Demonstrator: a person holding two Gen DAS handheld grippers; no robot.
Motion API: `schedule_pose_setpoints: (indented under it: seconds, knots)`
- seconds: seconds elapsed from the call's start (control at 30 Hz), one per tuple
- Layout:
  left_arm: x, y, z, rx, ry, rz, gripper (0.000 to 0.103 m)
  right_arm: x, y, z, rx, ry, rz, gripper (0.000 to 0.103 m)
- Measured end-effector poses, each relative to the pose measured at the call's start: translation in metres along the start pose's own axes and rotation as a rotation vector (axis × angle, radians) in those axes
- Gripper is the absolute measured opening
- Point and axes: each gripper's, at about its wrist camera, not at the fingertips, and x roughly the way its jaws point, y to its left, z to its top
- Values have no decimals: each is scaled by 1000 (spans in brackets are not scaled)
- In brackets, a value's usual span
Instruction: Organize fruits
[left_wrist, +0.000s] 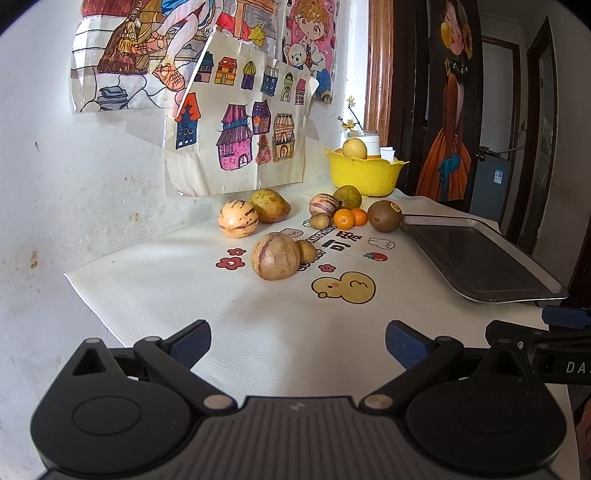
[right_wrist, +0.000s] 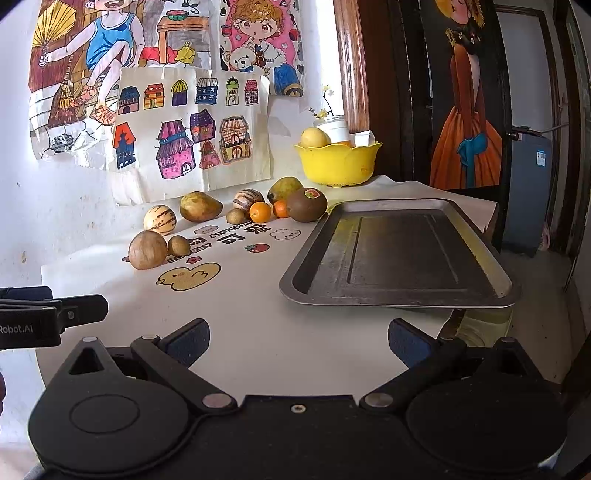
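Fruits (left_wrist: 275, 254) lie loose on the mat (left_wrist: 221, 314) left of the empty tray (right_wrist: 399, 254), well ahead of both wide-open, empty grippers (left_wrist: 297, 345) (right_wrist: 299, 343), and, being round and probably slick, may roll off if nudged.

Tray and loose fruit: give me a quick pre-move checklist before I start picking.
1. Left gripper open with nothing in it: ok.
2. Right gripper open with nothing in it: ok.
3. Tray has nothing on it: ok.
4. Nearest fruit, the big tan melon, has an open path in front of it: ok, though a small brown fruit sits against it.
5. Kiwi beside the tray's far corner, top open to a grasp: ok.
6. Room left in the yellow bowl: cannot tell.
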Motion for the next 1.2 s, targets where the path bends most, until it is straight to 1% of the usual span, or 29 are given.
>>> schedule_pose_setpoints:
  seconds: [0.87,1.07,1.2]
  knots:
    - [5,0,-2,-5,10,8,103,4,2,-2,-3,3,-4,103]
    - [12,9,7,-25,28,19,103,11,-2,3,-4,12,-3,103]
    - [21,16,17,-30,43,46,103,15,-7,15,-21,4,22,103]
